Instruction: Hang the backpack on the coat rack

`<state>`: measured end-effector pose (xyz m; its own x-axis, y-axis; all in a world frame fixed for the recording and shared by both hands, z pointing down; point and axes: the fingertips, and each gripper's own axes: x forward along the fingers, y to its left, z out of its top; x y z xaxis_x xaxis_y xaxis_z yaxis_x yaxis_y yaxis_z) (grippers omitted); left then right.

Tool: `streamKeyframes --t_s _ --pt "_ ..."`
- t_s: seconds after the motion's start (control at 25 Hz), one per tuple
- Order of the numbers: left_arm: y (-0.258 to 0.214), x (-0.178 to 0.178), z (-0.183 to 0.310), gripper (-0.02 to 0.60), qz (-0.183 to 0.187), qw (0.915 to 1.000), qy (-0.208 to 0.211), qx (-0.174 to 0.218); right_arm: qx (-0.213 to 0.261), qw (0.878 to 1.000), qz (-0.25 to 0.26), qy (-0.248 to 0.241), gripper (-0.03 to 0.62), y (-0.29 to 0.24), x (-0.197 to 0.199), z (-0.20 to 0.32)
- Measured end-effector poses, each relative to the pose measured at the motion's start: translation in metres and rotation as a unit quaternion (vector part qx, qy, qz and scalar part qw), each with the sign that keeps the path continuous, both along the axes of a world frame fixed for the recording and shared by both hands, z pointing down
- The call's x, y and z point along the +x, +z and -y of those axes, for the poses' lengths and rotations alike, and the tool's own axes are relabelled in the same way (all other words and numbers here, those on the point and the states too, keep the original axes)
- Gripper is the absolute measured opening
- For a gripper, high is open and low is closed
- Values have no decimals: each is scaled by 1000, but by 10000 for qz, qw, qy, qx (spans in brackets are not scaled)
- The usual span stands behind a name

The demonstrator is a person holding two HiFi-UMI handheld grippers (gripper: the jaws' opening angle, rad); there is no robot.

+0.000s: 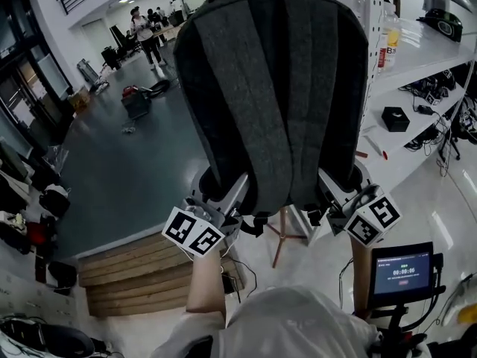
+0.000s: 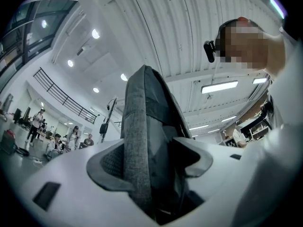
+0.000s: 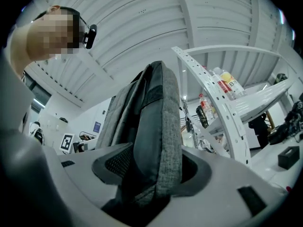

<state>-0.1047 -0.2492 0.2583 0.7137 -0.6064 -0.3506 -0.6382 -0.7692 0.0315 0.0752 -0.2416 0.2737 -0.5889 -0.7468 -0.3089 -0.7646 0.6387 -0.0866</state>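
Right now, your left tool (image 1: 223,200) is clamped on the lower left edge of the backpack (image 1: 276,88). In the left gripper view a grey fabric fold fills the gap between its jaws. Your right tool (image 1: 339,196) grips the lower right edge the same way, its jaws pressed onto a padded grey fold.

The backpack hangs in the air between the two tools, straight in front of you. Its long axis is upright, with the bottom end down at the tools and the top end up at the head view's upper edge. The back panel and both shoulder straps (image 1: 223,103) face you.

Under the backpack, between the tools, stands the wooden foot of the coat rack (image 1: 281,237). A white shelf unit (image 1: 417,58) runs along your right, and wooden steps (image 1: 134,274) lie at lower left.
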Motion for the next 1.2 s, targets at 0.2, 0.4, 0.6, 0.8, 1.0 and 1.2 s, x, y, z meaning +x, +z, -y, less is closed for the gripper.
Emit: streamKeyframes --t_s 0.2,0.4,0.6,0.8,1.0,1.2 --pt "16 18 12 285 9 9998 174 -138 -134 9998 13 149 252 15 18 5" --pt "19 24 14 285 -13 9994 255 -221 -225 9995 2 207 252 18 24 4" --pt "26 25 20 285 -35 9991 292 -310 -317 9993 -7 215 252 24 25 8" --pt "38 26 24 285 -22 9986 285 -439 -416 9989 -9 202 252 38 27 13" --pt "49 25 30 285 30 9978 266 -612 -624 9978 27 236 252 50 25 18" --pt "55 24 32 285 14 9979 228 -601 -648 9976 4 252 252 55 24 21"
